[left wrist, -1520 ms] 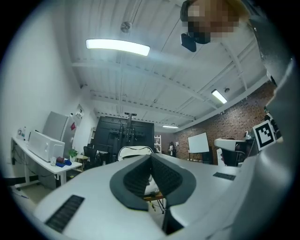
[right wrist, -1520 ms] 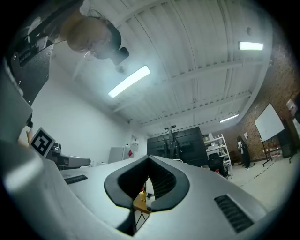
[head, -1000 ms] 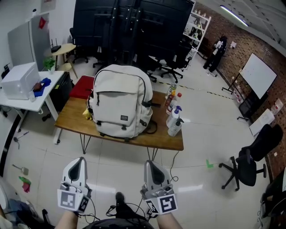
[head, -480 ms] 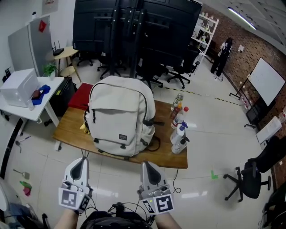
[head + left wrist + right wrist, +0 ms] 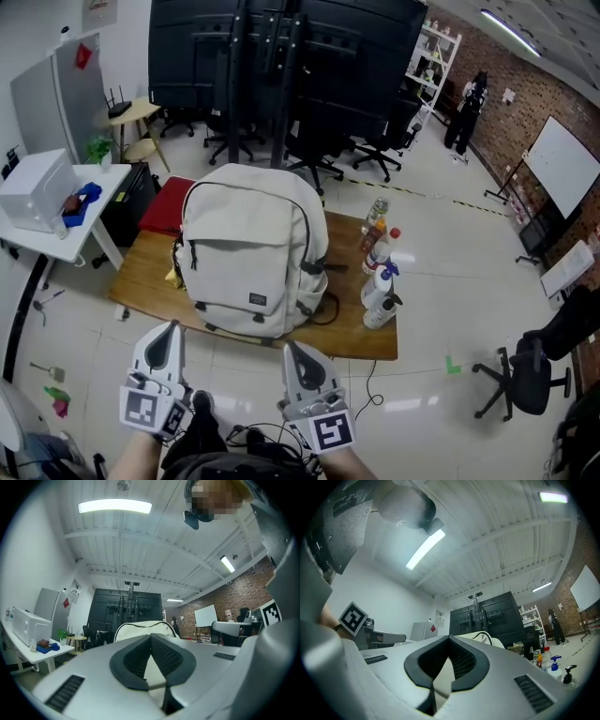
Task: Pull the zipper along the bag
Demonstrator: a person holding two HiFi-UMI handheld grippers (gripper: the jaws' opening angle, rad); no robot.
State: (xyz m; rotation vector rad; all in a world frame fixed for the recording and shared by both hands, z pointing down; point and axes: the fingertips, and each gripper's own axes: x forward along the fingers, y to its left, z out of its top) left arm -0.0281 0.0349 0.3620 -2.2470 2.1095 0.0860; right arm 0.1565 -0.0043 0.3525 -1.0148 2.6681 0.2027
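**Hovering short of the table, both tongs closed and empty**

Standing upright on the wooden table [image 5: 141, 277], towards its middle, is the cream backpack [image 5: 251, 248], front pocket facing the person. A dark zipper line [image 5: 306, 230] arches over its top and down its side. The left gripper [image 5: 170, 328] and the right gripper [image 5: 295, 349] hang over the floor just short of the table's near edge, well apart from the bag. Each one's pads are pressed together with nothing pinched between them (the left's own view shows only a sliver of gap lower down, behind the meeting tips). A cluster of bottles [image 5: 380, 281] stands on the table's right end. A white desk [image 5: 66, 220] sits off the table's left side, and black office chairs [image 5: 375, 150] stand beyond the far edge.
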